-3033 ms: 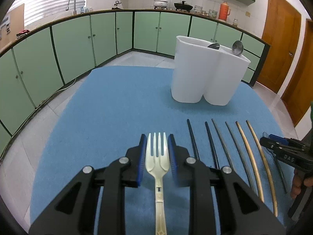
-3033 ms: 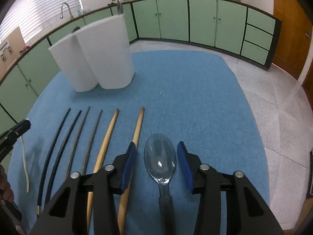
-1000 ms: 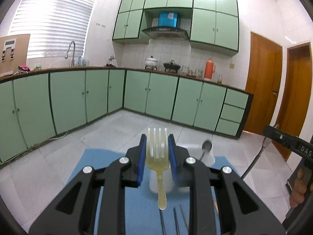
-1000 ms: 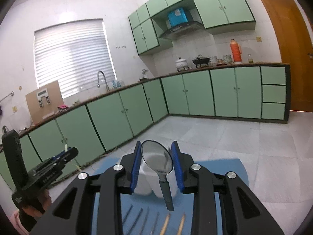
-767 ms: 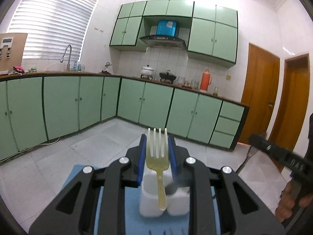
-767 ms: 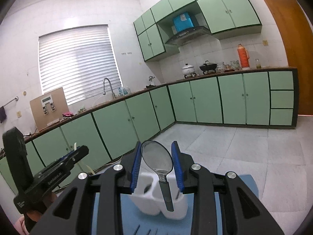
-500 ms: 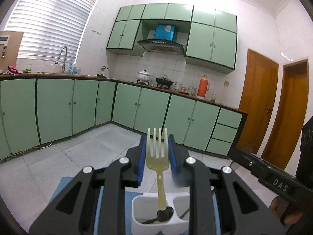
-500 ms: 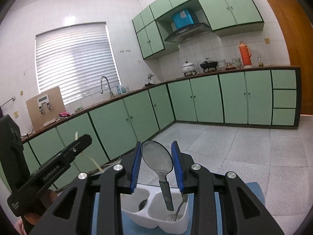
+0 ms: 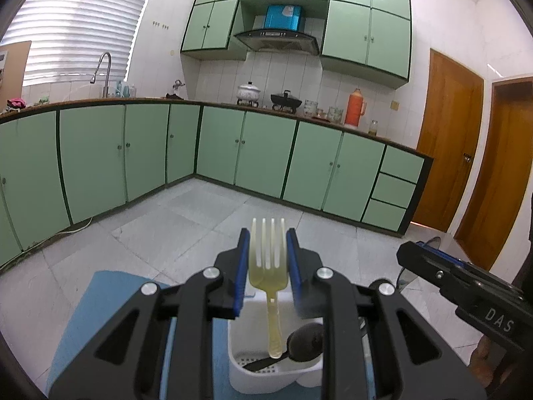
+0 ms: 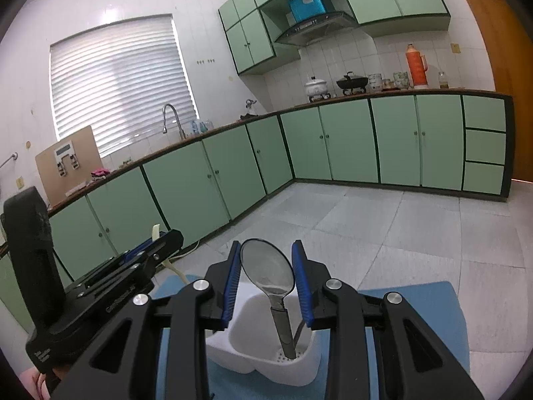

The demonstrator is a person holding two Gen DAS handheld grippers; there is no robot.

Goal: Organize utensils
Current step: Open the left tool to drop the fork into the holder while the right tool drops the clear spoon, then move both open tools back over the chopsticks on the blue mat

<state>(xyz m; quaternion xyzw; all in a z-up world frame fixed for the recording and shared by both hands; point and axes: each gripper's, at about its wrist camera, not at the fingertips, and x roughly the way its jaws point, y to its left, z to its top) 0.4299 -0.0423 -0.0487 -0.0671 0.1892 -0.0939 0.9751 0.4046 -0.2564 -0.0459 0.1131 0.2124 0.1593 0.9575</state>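
Observation:
My left gripper [image 9: 268, 243] is shut on the head of a pale yellow plastic fork [image 9: 268, 266], tines up. Its handle hangs down into the mouth of a white two-compartment utensil holder [image 9: 266, 380], just beside a black spoon [image 9: 304, 341] lying inside. My right gripper [image 10: 268, 260] is shut on the bowl of a clear spoon [image 10: 266, 273] with a dark handle. That handle reaches down into the holder's [image 10: 253, 353] other compartment, toward its perforated floor. Each gripper also shows at the edge of the other's view.
The holder stands on a blue mat [image 9: 100, 300] covering the table. Beyond the table's far edge are a tiled floor and green kitchen cabinets [image 9: 260, 163]. A hand [image 10: 36, 381] grips the left tool at the lower left of the right wrist view.
Both grippers have moved forward and a little down with their utensils. The holder, earlier ahead of them, now sits directly under the hanging handles.

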